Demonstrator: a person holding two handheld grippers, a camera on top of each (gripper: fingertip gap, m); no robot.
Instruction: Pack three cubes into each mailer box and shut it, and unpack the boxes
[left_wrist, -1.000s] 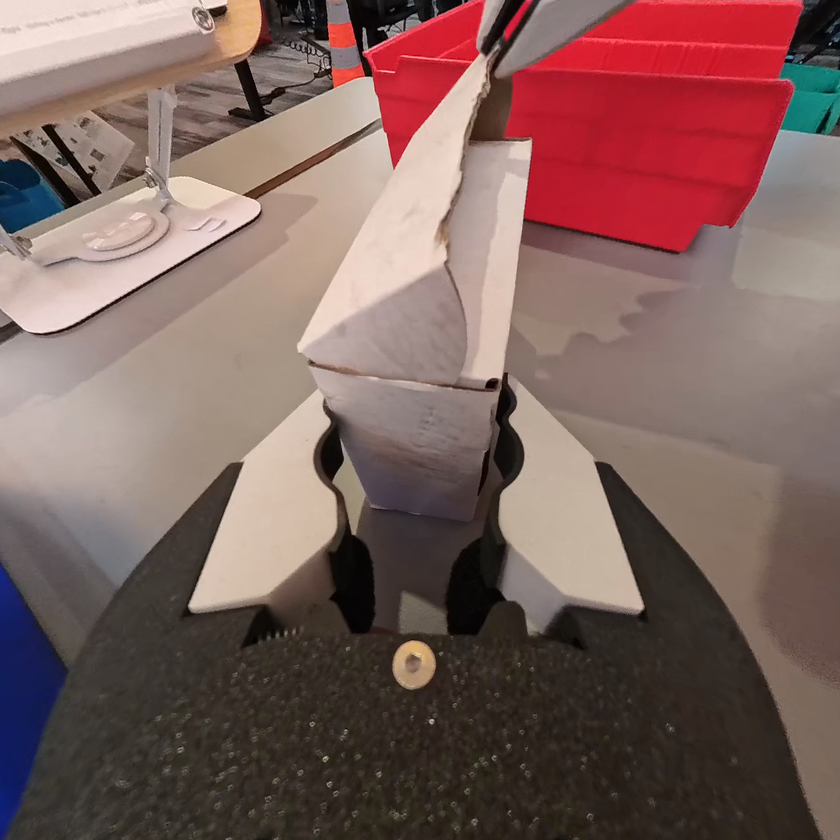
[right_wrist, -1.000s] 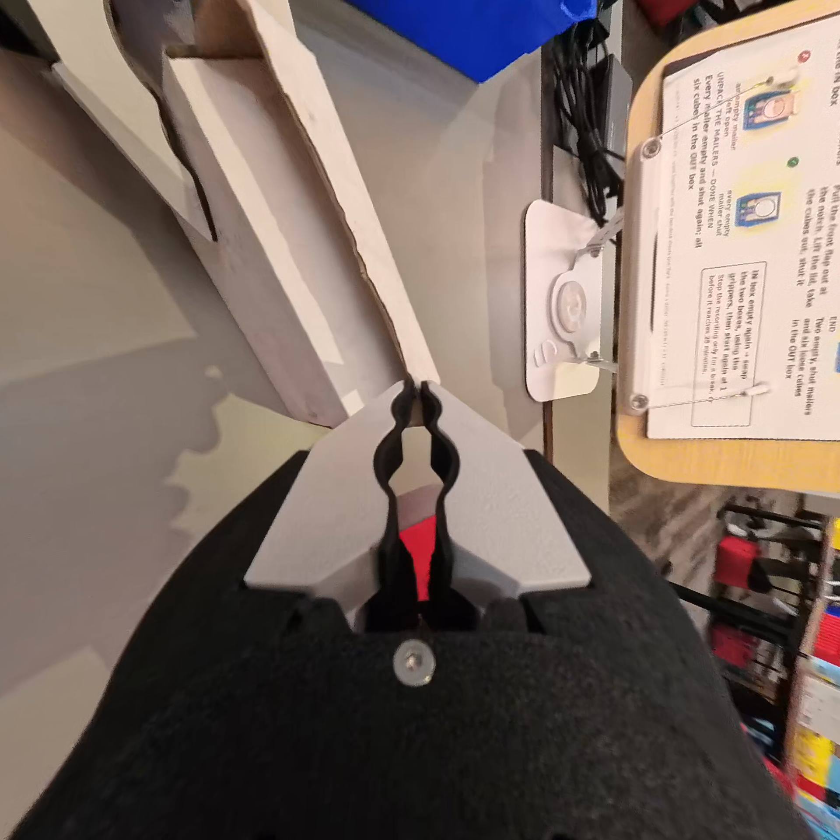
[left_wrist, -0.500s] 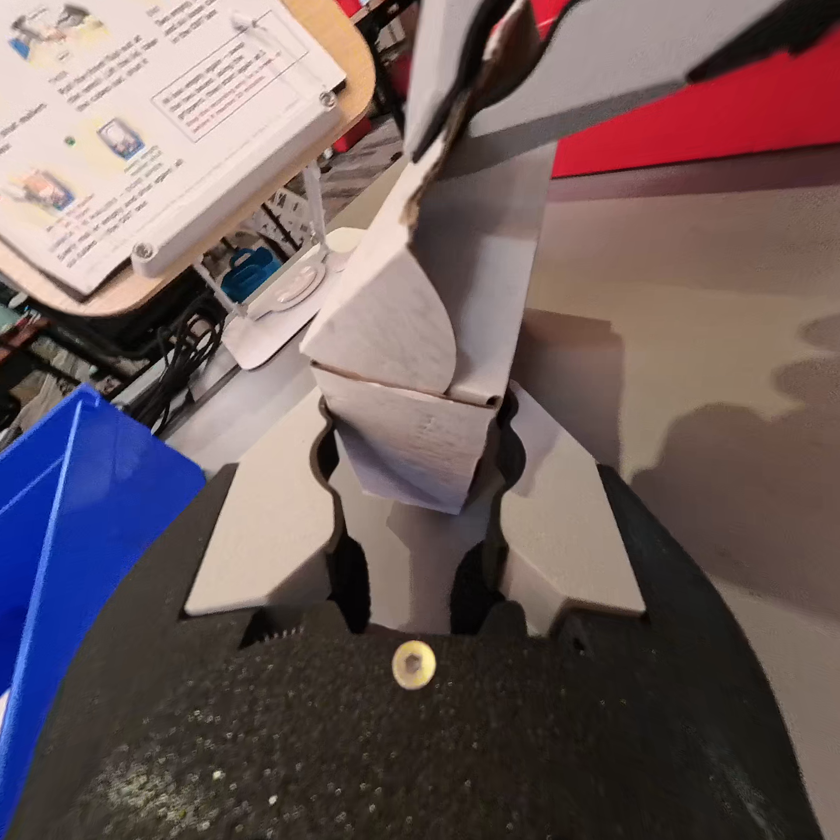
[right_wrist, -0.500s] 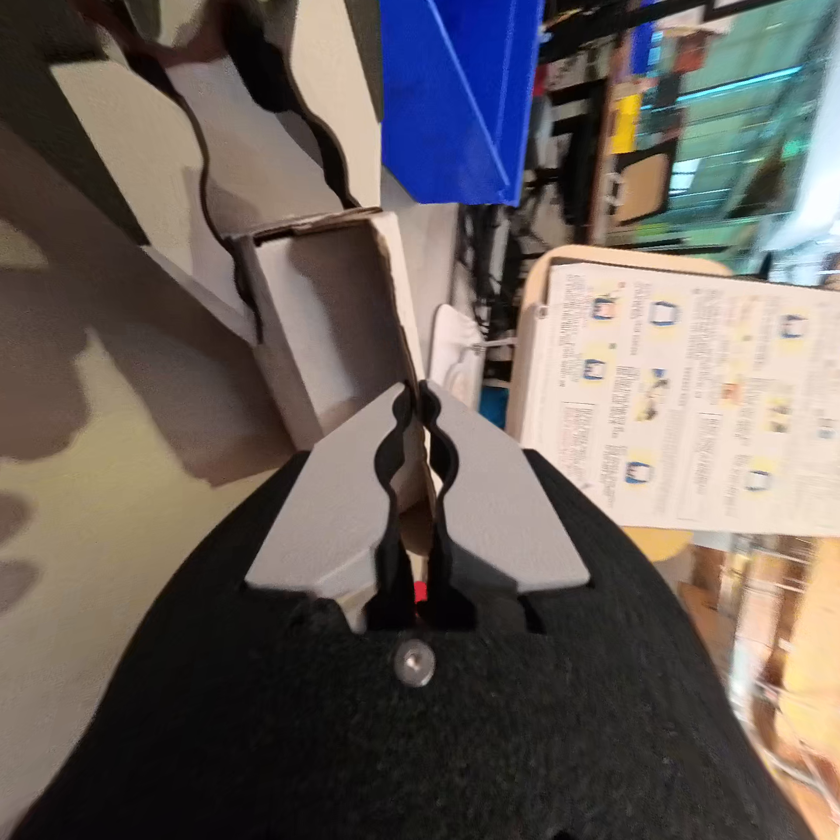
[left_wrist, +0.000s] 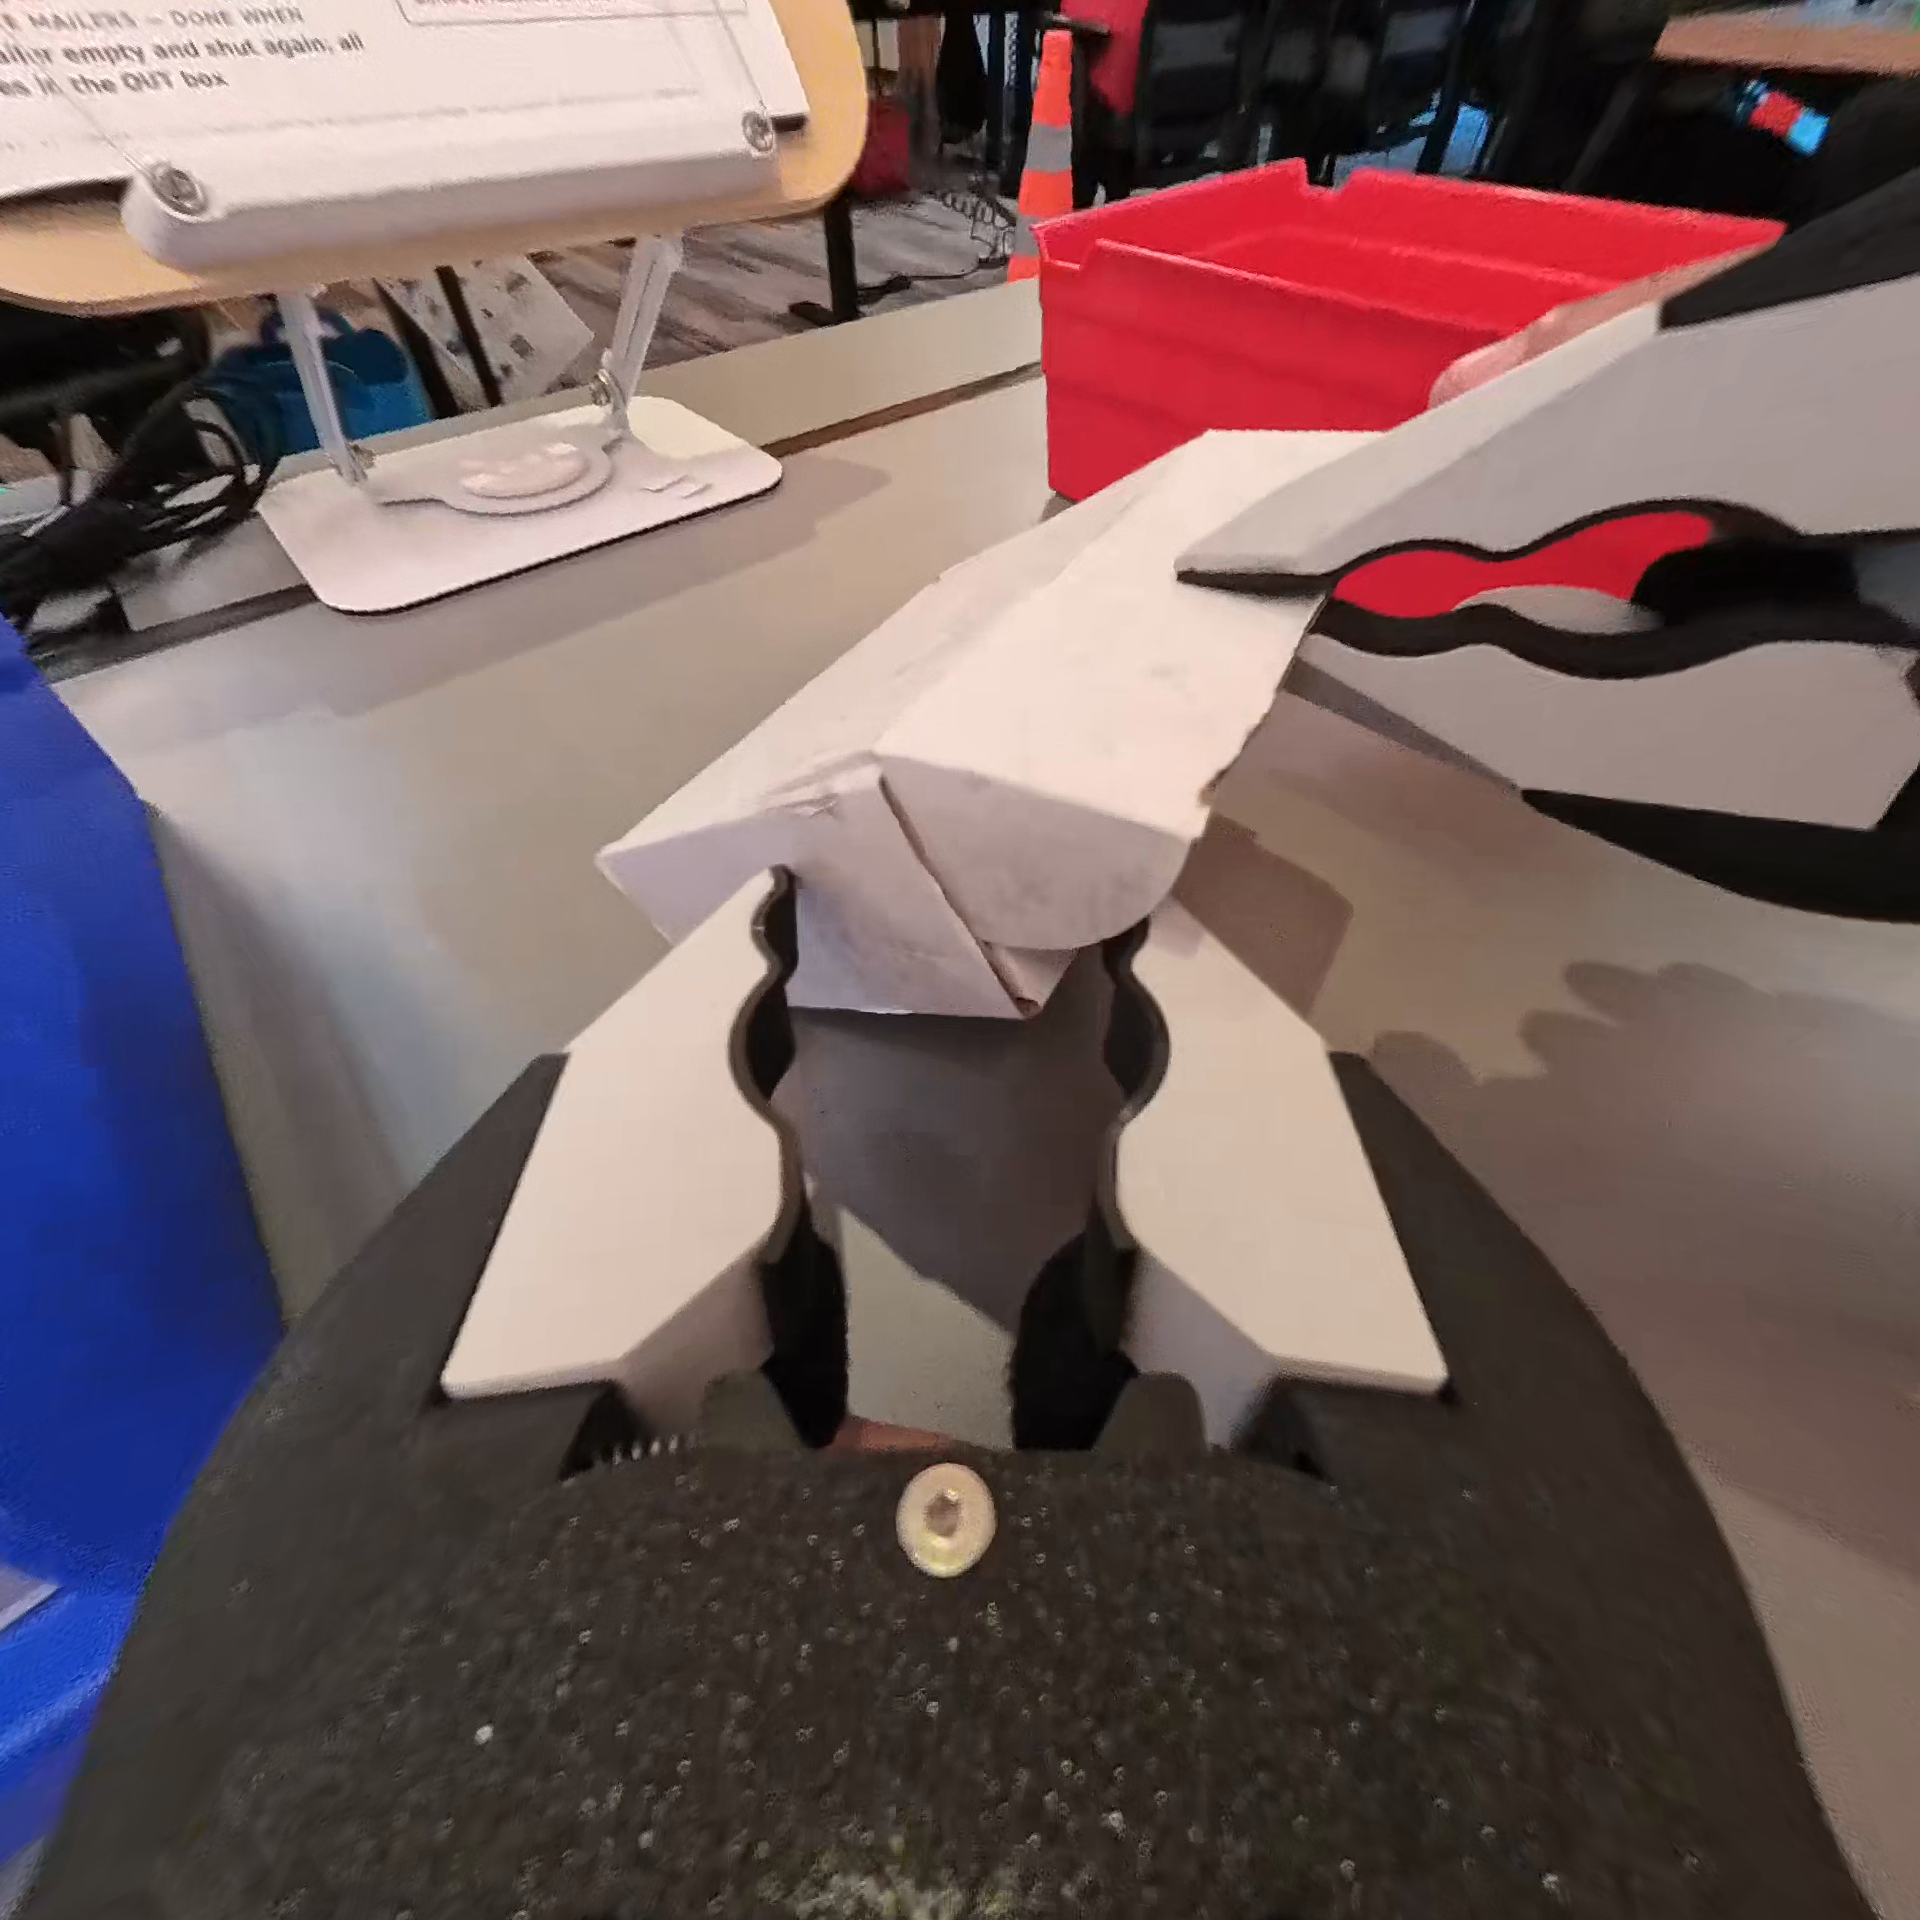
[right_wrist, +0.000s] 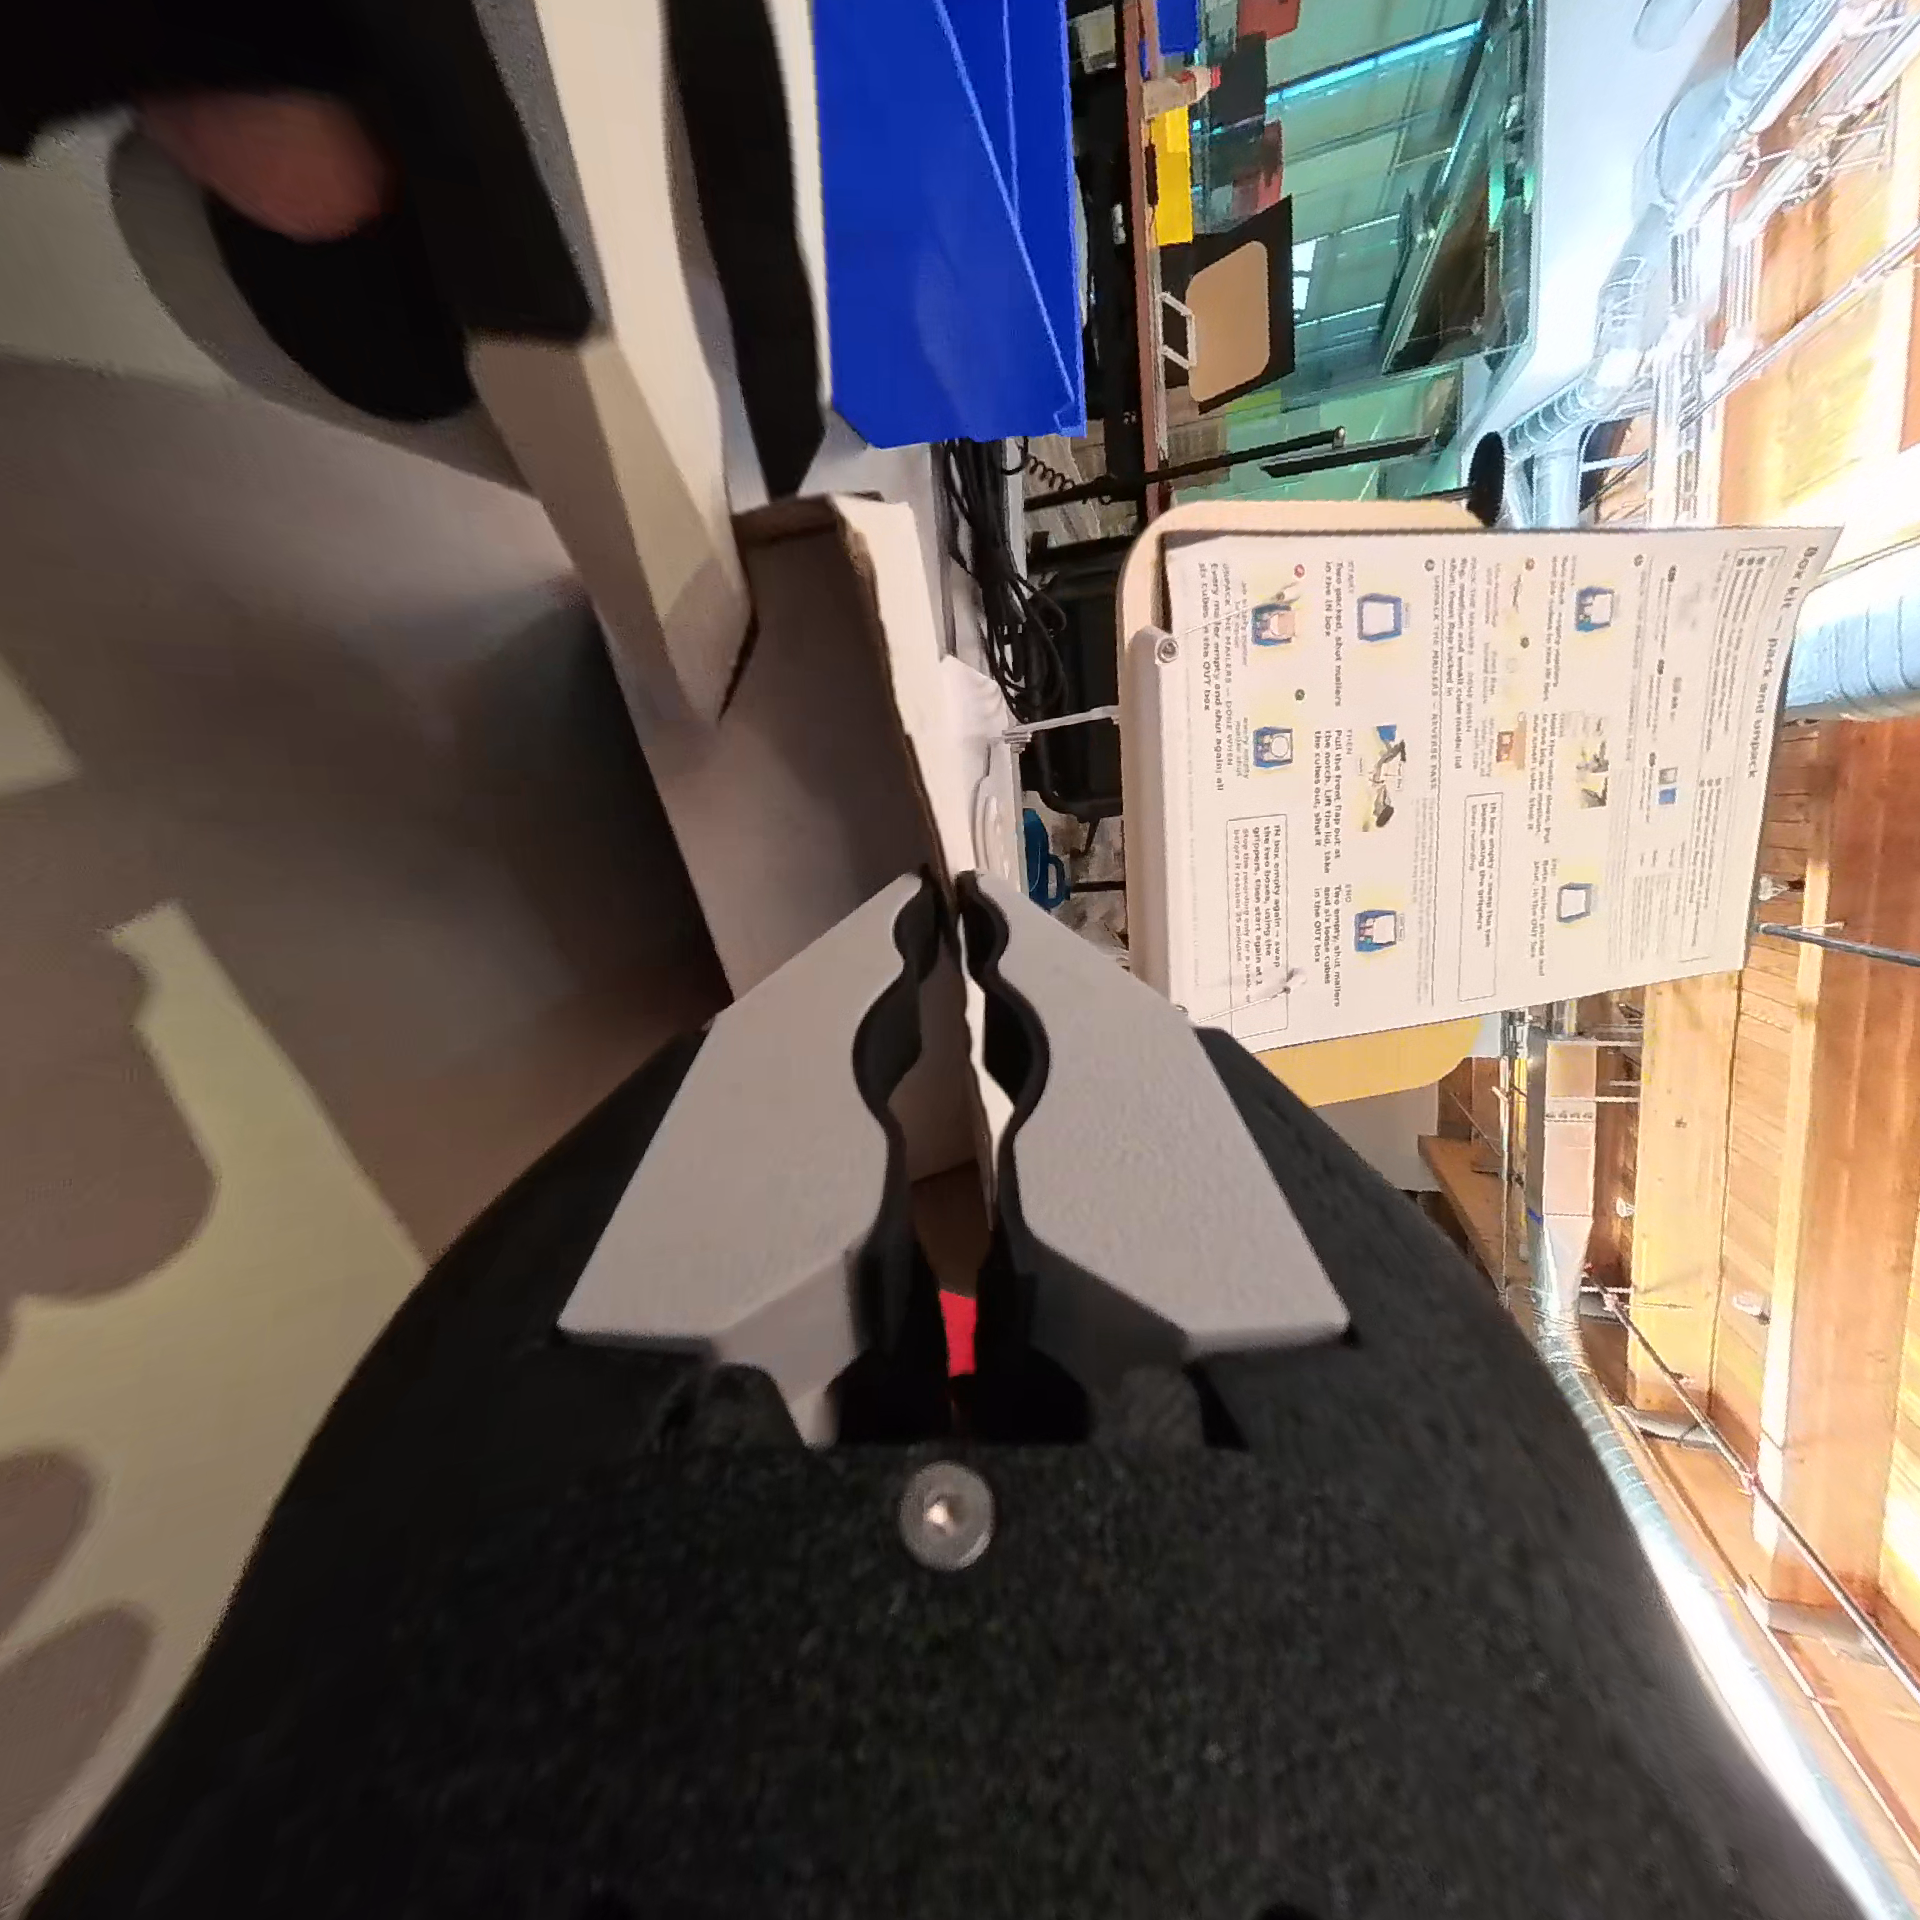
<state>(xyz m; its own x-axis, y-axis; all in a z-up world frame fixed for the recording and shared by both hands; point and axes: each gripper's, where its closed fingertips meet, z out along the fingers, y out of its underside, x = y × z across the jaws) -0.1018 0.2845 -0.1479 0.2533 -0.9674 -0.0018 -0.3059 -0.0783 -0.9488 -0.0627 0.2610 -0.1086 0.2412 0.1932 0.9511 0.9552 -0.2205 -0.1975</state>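
A white cardboard mailer box (left_wrist: 1049, 717) is held off the grey table (left_wrist: 468, 779) between both grippers and lies tilted, its far end up to the right. My left gripper (left_wrist: 956, 914) is shut on the box's near end. My right gripper (left_wrist: 1257, 597) comes in from the right, shut on the edge of the box's lid flap. In the right wrist view my right gripper (right_wrist: 948, 888) pinches that flap, with the box's brown inside (right_wrist: 821, 790) beyond it and the left gripper's fingers (right_wrist: 644, 499) at the top left. No cubes show.
A red bin (left_wrist: 1278, 343) stands at the back right of the table. A blue bin (left_wrist: 94, 1143) is close on the left and shows in the right wrist view (right_wrist: 945, 208). An instruction board on a white stand (left_wrist: 520, 488) stands at the back left. The grippers' ends are close to 7 centimetres from one another.
The box has swung from standing upright to lying tilted toward the right. Both grippers kept their hold, and the right gripper has moved from above the box to its right side.
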